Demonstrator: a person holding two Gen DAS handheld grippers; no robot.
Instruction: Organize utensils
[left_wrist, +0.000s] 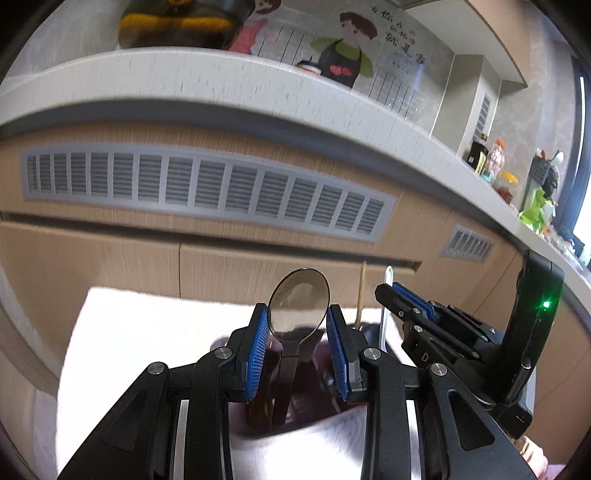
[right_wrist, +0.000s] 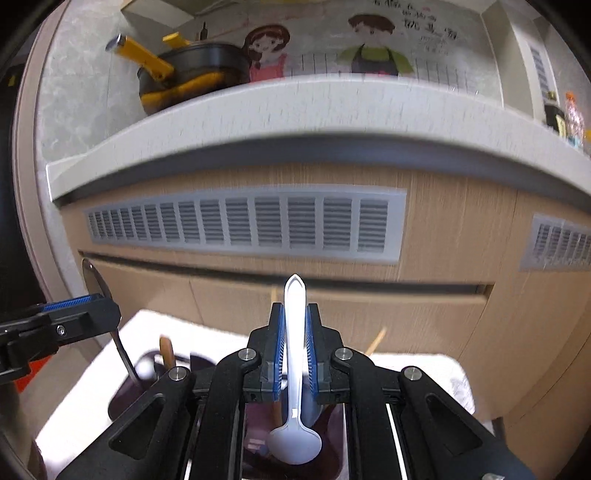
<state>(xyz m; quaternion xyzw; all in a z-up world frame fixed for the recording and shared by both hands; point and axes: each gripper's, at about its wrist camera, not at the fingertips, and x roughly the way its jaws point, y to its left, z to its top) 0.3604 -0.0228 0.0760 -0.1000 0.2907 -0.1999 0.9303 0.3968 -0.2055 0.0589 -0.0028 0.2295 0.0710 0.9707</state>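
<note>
My left gripper (left_wrist: 298, 325) is shut on a metal spoon (left_wrist: 299, 302), bowl up, its dark handle hanging down into a dark brown utensil holder (left_wrist: 266, 406). My right gripper (right_wrist: 295, 347) is shut on a white plastic spoon (right_wrist: 295, 373), handle tip up, bowl down over the dark holder (right_wrist: 328, 435). The right gripper shows in the left wrist view (left_wrist: 391, 295) with the white handle (left_wrist: 388, 280). The left gripper (right_wrist: 85, 306) and metal spoon (right_wrist: 94, 277) show at the left of the right wrist view. Wooden chopsticks (left_wrist: 361, 295) stand in the holder.
The holder sits on a white cloth (left_wrist: 147, 332) in front of a wood-grain cabinet (left_wrist: 221, 258) with grey vents. Above is a grey countertop (right_wrist: 295, 107) with a black and yellow pan (right_wrist: 184, 74) and several jars (left_wrist: 495, 162) at the right.
</note>
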